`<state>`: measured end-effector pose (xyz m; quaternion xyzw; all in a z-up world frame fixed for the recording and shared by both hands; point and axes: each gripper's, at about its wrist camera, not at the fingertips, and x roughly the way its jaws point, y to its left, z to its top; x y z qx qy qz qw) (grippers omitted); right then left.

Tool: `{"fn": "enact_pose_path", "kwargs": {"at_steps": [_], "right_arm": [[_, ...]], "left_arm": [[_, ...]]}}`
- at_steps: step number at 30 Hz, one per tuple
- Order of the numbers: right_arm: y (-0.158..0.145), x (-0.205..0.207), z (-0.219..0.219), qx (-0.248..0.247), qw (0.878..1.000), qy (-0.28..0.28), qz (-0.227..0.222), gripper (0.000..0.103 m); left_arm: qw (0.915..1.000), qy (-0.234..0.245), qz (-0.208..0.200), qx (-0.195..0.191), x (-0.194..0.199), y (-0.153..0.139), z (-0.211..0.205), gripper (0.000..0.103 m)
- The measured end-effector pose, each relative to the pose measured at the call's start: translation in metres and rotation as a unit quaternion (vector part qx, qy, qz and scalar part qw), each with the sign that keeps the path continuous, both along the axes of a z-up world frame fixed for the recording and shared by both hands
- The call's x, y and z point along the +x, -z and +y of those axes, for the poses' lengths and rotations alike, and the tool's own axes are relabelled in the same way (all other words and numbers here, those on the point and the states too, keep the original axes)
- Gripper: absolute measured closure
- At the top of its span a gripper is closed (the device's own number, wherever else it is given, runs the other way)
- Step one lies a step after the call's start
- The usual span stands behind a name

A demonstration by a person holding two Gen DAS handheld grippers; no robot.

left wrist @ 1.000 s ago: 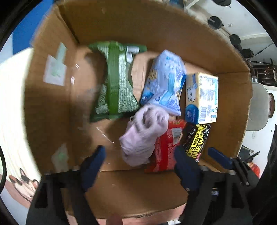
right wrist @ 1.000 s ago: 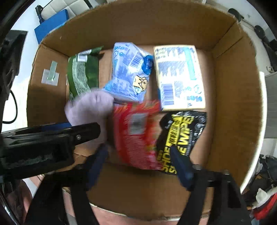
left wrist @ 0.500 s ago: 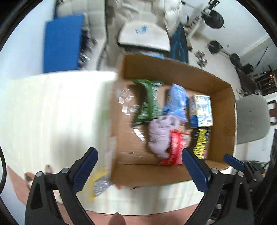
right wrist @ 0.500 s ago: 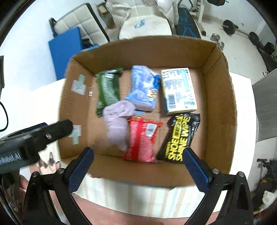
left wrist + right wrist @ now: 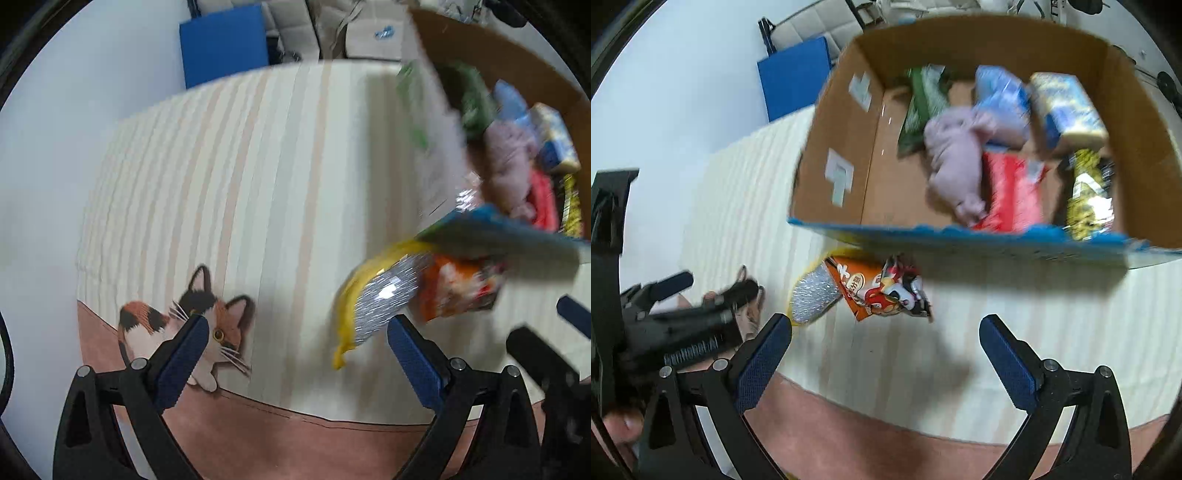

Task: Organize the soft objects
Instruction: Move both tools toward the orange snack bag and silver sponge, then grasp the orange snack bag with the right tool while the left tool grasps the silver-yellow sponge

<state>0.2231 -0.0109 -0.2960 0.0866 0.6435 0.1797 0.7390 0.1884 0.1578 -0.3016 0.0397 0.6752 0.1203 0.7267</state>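
Observation:
A cardboard box (image 5: 834, 147) stands on the striped cloth and holds a lilac soft toy (image 5: 955, 155), a green pack (image 5: 921, 99), a light-blue pack (image 5: 1001, 99), a tissue box (image 5: 1065, 110), a red pack (image 5: 1012, 192) and a black-yellow wipes pack (image 5: 1089, 195). An orange snack bag (image 5: 882, 291) with a silver-yellow pouch (image 5: 812, 295) lies on the cloth in front of the box; both also show in the left wrist view (image 5: 454, 288). My left gripper (image 5: 295, 358) is open and empty over the cloth. My right gripper (image 5: 886, 354) is open and empty, near the snack bag.
A striped cream cloth (image 5: 240, 184) with a printed cat (image 5: 207, 325) covers the table. A blue mat (image 5: 225, 40) stands behind the table. The left gripper's body (image 5: 676, 325) is at the right wrist view's left edge.
Both grippers have pulled back out of the box and toward the table's near edge. The left one has swung left over the cloth. The lilac toy stays in the box.

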Motion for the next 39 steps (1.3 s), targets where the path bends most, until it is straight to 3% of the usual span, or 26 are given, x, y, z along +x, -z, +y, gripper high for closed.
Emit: {"fn": "enact_pose_path", "kwargs": {"at_steps": [8, 10, 12, 13, 18, 24, 30, 34, 39], "right_arm": [[0.068, 0.007, 0.035, -0.024, 1.0, 0.012, 0.007, 0.0], [0.079, 0.01, 0.041, -0.021, 1.0, 0.01, 0.008, 0.005], [0.085, 0.013, 0.048, -0.026, 1.0, 0.006, 0.014, 0.027], [0.089, 0.013, 0.052, -0.026, 0.999, 0.001, 0.02, 0.031], [0.089, 0.011, 0.053, -0.036, 0.999, -0.003, 0.012, 0.04], [0.085, -0.002, 0.034, -0.042, 0.999, 0.002, 0.019, 0.041], [0.081, -0.019, 0.011, -0.039, 0.999, 0.013, 0.027, 0.041], [0.085, -0.028, 0.0, -0.033, 0.999, 0.019, 0.035, 0.041], [0.092, -0.039, -0.018, -0.027, 0.998, 0.029, 0.049, 0.041]], "left_arm": [[0.9993, 0.002, 0.036, 0.001, -0.005, 0.054, 0.017, 0.004], [0.9993, 0.008, 0.038, 0.001, -0.005, 0.058, 0.018, 0.004], [0.9992, 0.014, 0.036, -0.001, -0.005, 0.057, 0.018, 0.004], [0.9992, 0.021, 0.034, -0.003, -0.003, 0.056, 0.016, 0.004], [0.9978, 0.053, 0.037, -0.017, 0.01, 0.056, 0.011, 0.004], [0.992, 0.109, 0.052, -0.037, 0.017, 0.063, -0.015, 0.004], [0.9831, 0.152, 0.061, -0.081, 0.019, 0.069, -0.048, 0.004], [0.9756, 0.193, 0.069, -0.079, 0.019, 0.076, -0.074, 0.005], [0.9716, 0.205, 0.067, -0.098, 0.021, 0.077, -0.094, 0.005]]}}
